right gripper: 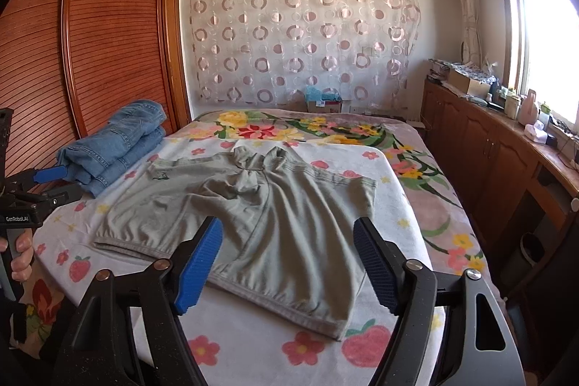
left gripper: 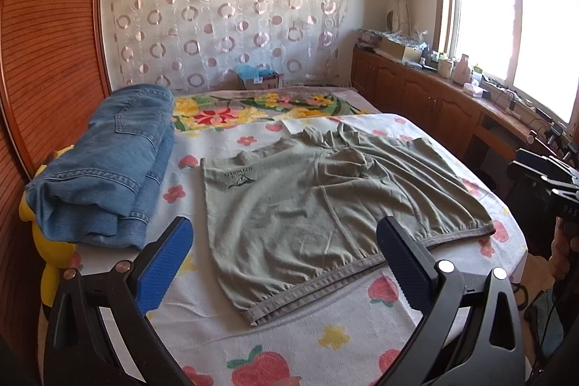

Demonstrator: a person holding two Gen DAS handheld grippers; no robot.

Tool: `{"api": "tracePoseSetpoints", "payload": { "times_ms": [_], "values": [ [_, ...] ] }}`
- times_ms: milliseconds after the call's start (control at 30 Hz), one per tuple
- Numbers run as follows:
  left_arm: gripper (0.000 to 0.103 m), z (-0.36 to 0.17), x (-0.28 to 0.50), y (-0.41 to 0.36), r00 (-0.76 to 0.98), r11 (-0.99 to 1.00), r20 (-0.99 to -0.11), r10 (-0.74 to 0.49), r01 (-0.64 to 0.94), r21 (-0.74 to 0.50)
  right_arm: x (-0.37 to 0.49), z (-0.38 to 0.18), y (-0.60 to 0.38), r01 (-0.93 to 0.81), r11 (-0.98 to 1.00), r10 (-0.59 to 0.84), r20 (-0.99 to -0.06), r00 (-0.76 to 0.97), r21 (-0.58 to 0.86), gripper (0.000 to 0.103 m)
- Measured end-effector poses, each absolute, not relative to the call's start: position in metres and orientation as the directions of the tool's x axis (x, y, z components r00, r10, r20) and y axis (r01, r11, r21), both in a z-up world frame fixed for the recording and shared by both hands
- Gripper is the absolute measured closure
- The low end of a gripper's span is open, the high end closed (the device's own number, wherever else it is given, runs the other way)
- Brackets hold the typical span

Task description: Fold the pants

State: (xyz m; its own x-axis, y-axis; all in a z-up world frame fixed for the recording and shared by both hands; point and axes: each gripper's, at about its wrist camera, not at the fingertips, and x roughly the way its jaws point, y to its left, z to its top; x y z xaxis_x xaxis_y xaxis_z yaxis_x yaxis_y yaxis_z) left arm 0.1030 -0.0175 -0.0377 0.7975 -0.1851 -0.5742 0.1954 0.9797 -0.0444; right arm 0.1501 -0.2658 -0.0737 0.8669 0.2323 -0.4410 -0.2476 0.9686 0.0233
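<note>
Grey-green shorts point(left gripper: 307, 205) lie spread flat on the bed, waistband toward me, legs toward the far wall; they also show in the right wrist view point(right gripper: 253, 216). My left gripper point(left gripper: 286, 241) is open and empty, held above the near waistband edge. My right gripper point(right gripper: 289, 252) is open and empty, above the near right part of the shorts. The left gripper shows at the left edge of the right wrist view point(right gripper: 50, 174), and the right gripper's body shows at the right edge of the left wrist view.
Folded blue jeans point(left gripper: 108, 169) lie on the bed's left side by a wooden wardrobe point(right gripper: 90, 42). The strawberry-print cover point(left gripper: 325, 331) covers the bed. A wooden cabinet point(right gripper: 488, 151) with clutter runs along the right under the window. A box point(right gripper: 324, 104) stands at the far wall.
</note>
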Motion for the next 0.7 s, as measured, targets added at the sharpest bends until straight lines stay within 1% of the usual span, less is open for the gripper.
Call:
{"api": "tracePoseSetpoints", "payload": {
  "times_ms": [200, 367, 467, 567, 700],
  "values": [
    [0.001, -0.053, 0.126, -0.024, 0.779, 0.973, -0.596, -0.194, 0.230, -0.016, 0.169, -0.073, -0.270, -0.231, 0.973, 0.213, -0.459, 0.863, 0.019, 0.031],
    [0.001, -0.065, 0.142, -0.030, 0.757, 0.965, -0.624, -0.194, 0.261, 0.017, 0.186, -0.072, -0.275, -0.221, 0.975, 0.200, -0.483, 0.853, 0.014, 0.031],
    [0.001, -0.072, 0.153, -0.030, 0.719, 0.958, -0.659, -0.221, 0.285, -0.010, 0.199, -0.072, -0.275, -0.212, 0.977, 0.177, -0.500, 0.848, -0.012, 0.031],
    [0.001, -0.080, 0.164, -0.031, 0.678, 0.955, -0.702, -0.218, 0.296, -0.011, 0.209, -0.077, -0.276, -0.209, 0.978, 0.168, -0.524, 0.835, -0.020, 0.031],
    [0.001, -0.085, 0.172, -0.033, 0.653, 0.946, -0.719, -0.238, 0.325, -0.018, 0.229, -0.082, -0.273, -0.215, 0.976, 0.158, -0.578, 0.801, -0.031, 0.031]
  ]
}}
